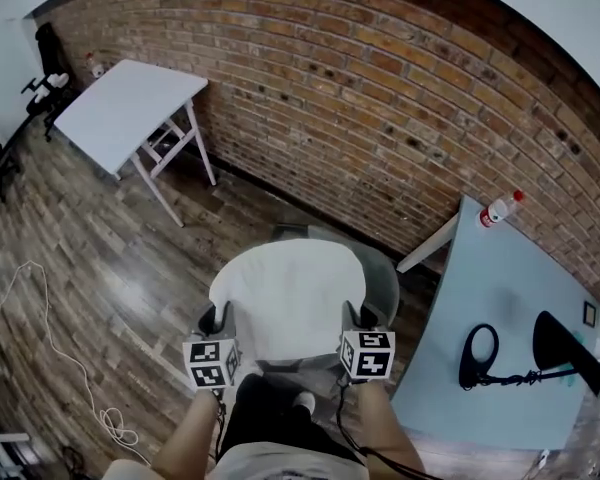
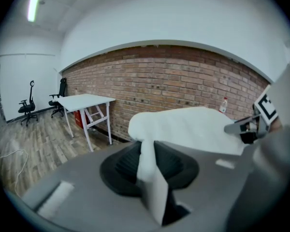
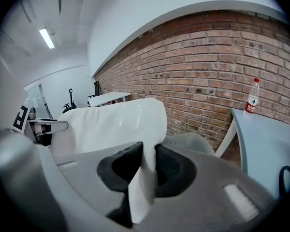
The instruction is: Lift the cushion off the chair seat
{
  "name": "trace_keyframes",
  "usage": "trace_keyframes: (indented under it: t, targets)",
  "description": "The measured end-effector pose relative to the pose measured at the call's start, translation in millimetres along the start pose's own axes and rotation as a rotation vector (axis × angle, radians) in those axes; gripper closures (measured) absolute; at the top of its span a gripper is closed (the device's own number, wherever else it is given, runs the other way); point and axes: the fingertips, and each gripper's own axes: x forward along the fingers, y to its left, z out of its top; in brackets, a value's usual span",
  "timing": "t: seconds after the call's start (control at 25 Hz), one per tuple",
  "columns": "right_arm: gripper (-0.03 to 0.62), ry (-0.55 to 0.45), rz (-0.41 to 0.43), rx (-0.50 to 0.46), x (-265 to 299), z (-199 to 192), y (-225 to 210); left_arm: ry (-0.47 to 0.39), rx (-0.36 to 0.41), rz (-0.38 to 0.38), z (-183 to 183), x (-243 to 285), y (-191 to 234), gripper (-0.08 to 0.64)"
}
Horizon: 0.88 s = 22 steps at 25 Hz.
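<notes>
A white cushion (image 1: 288,293) hangs in the air above a grey chair (image 1: 384,286), held by its two near corners. My left gripper (image 1: 218,320) is shut on the cushion's left near corner, and a fold of white fabric (image 2: 147,170) runs between its black pads. My right gripper (image 1: 356,318) is shut on the right near corner, with white fabric (image 3: 144,170) pinched between its pads. In the left gripper view the cushion (image 2: 191,127) stretches across to the right gripper. In the right gripper view the cushion (image 3: 113,122) hides most of the chair (image 3: 191,141).
A brick wall (image 1: 380,98) runs behind the chair. A white table (image 1: 125,108) stands at the back left. A pale blue desk (image 1: 495,338) with a bottle (image 1: 498,210) and black headphones (image 1: 480,356) is at the right. A white cable (image 1: 50,348) lies on the wooden floor.
</notes>
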Motion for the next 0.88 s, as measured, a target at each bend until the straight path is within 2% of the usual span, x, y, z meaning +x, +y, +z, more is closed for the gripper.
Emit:
trace_keyframes:
  t: [0.16, 0.36, 0.64, 0.88]
  targets:
    - [0.524, -0.049, -0.005, -0.008, -34, 21, -3, -0.043, -0.009, -0.003, 28, -30, -14, 0.488]
    - [0.525, -0.096, 0.011, -0.015, -70, 37, -2, -0.086, 0.024, 0.021, 50, -62, -27, 0.488]
    - [0.525, -0.118, 0.041, -0.018, -90, 41, -3, -0.109, 0.040, 0.044, 58, -86, -37, 0.488]
    - [0.528, -0.136, 0.035, -0.027, -94, 49, -4, -0.125, 0.043, 0.052, 65, -93, -40, 0.488]
